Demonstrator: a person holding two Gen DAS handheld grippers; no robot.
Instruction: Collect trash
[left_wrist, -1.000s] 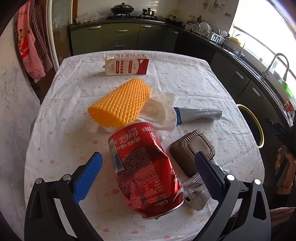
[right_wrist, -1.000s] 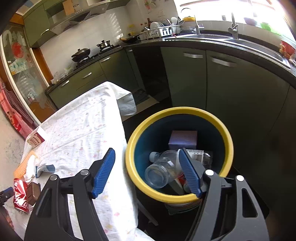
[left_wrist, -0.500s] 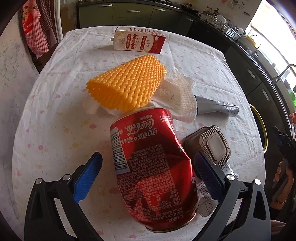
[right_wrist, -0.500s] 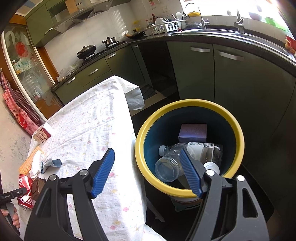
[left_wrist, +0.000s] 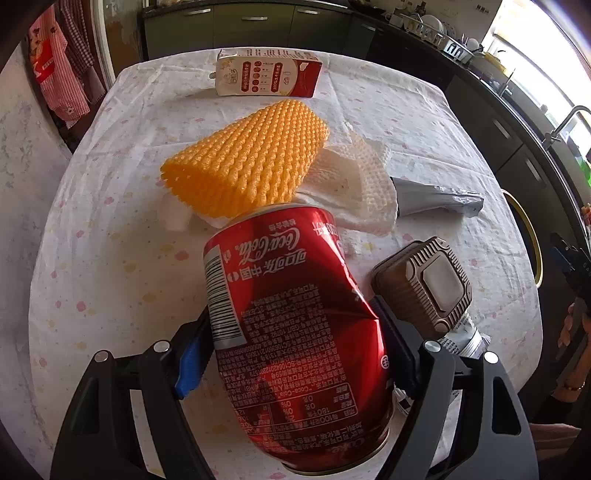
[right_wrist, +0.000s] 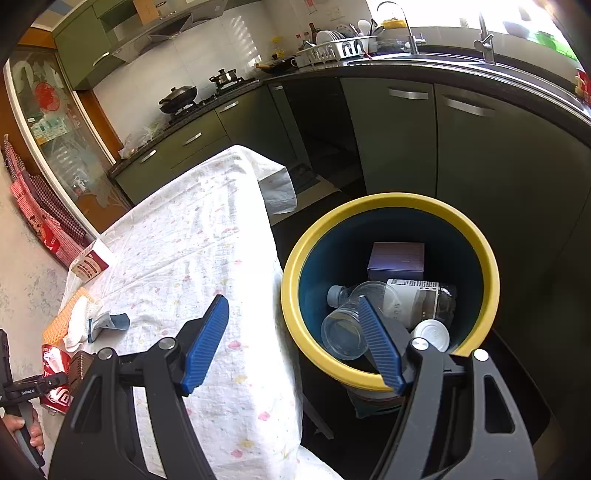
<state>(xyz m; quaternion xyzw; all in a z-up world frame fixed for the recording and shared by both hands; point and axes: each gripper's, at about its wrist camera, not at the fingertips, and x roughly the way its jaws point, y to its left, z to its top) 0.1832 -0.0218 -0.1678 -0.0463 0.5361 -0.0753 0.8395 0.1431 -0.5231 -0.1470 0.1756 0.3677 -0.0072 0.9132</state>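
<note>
At lower centre of the left wrist view the crushed red can (left_wrist: 295, 332), long axis along the fingers, is pinched on the table (left_wrist: 92, 240) by the left claw (left_wrist: 295, 350), while the right claw (right_wrist: 295, 343) is held spread over the bin (right_wrist: 388, 201) at right.

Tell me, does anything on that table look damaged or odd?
Yes. The red Coca-Cola can in the left gripper is dented and creased along its side. Behind it, an orange foam net lies on crumpled white netting.
</note>
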